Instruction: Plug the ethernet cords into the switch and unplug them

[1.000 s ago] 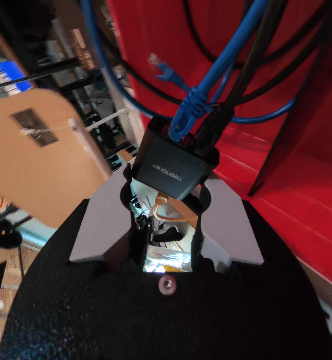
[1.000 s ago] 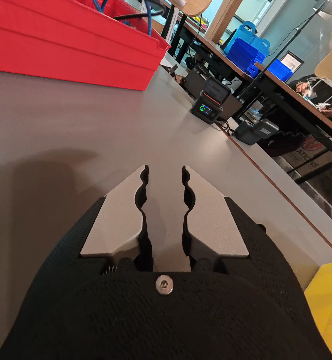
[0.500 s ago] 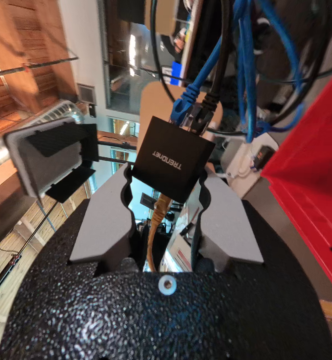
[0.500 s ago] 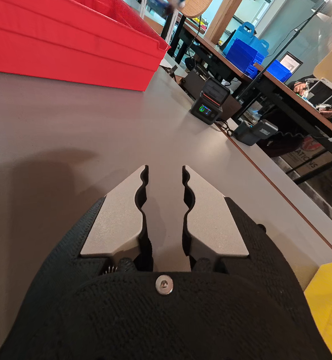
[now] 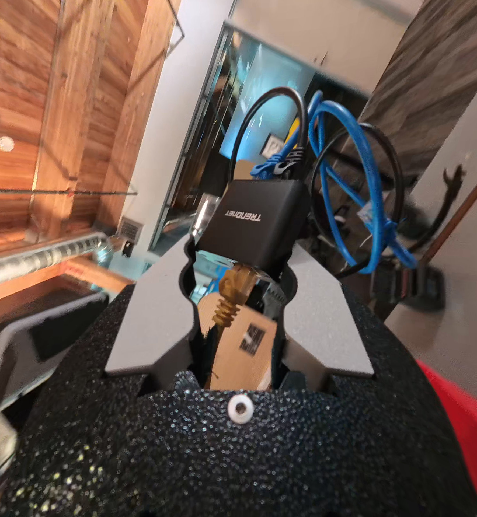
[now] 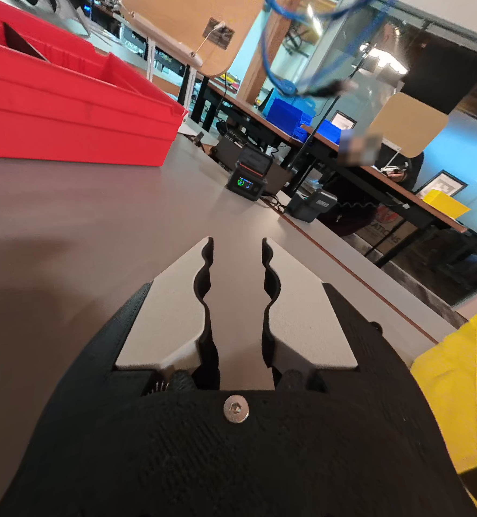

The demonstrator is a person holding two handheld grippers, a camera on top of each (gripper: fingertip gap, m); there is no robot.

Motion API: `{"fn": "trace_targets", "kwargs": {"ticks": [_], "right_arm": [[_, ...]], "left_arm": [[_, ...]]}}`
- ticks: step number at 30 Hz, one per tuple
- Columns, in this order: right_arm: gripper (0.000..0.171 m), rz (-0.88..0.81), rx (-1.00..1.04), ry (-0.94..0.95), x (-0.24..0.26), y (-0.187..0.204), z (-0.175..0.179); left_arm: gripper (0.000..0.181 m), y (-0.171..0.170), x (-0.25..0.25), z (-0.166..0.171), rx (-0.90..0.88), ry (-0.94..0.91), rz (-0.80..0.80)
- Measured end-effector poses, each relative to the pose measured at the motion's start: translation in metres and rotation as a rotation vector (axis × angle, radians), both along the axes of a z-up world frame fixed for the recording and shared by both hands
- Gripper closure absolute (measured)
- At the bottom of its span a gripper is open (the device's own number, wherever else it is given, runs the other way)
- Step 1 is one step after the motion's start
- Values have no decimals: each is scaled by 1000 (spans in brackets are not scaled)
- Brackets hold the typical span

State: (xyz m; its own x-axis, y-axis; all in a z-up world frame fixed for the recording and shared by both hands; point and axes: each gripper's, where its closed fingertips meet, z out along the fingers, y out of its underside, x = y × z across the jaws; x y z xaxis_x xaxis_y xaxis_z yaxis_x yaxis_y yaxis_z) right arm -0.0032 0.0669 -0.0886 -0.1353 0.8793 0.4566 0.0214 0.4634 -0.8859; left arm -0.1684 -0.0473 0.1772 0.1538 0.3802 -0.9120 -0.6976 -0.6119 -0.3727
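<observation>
In the left wrist view my left gripper (image 5: 240, 251) is shut on a small black switch (image 5: 254, 223) and holds it up in the air. A blue cord (image 5: 368, 179) and a black cord (image 5: 262, 117) are plugged into its far side and loop beyond it. A yellow cord (image 5: 231, 296) is plugged into its near side, between my fingers. In the right wrist view my right gripper (image 6: 237, 243) is open and empty, low over the grey table (image 6: 105, 223). Blurred blue and black cords (image 6: 293, 81) hang in the air above and ahead of it.
A red bin (image 6: 63, 112) stands on the table at the far left; its corner shows in the left wrist view (image 5: 461, 414). A yellow bin (image 6: 452, 397) sits at the near right. Two small black devices (image 6: 248, 179) stand near the table's far edge. A person (image 6: 399, 173) sits at another table. The gap from one gripper's tips to the other's is roughly 35 cm.
My left gripper has lifted the switch with its cords out of the red bin and swung it through the air. My right gripper has tilted up a little and stays open.
</observation>
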Motion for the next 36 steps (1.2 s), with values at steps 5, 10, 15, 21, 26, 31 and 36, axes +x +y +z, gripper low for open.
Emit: {"fn": "trace_targets", "kwargs": {"ticks": [5,10,15,21,26,31,36], "right_arm": [[138,-35,-12,50,3,9,9],[138,-94,-31,121,8,21,23],[138,-145,-98,188,15,35,36],[138,-156,-152,200,17,42,39],[138,-152,-148,177,13,40,33],[138,-143,-144,162,11,37,29],[138,-123,-200,141,2,35,23]], "left_arm": [[122,84,24,-17,-8,-120,-154],[122,126,44,-61,82,-365,-96],[122,160,73,-149,38,-536,-194],[123,150,49,-231,168,-733,-187],[123,142,33,-257,141,-708,-136],[123,142,30,-262,51,-535,-152],[123,143,30,-276,-27,-425,-202]]}}
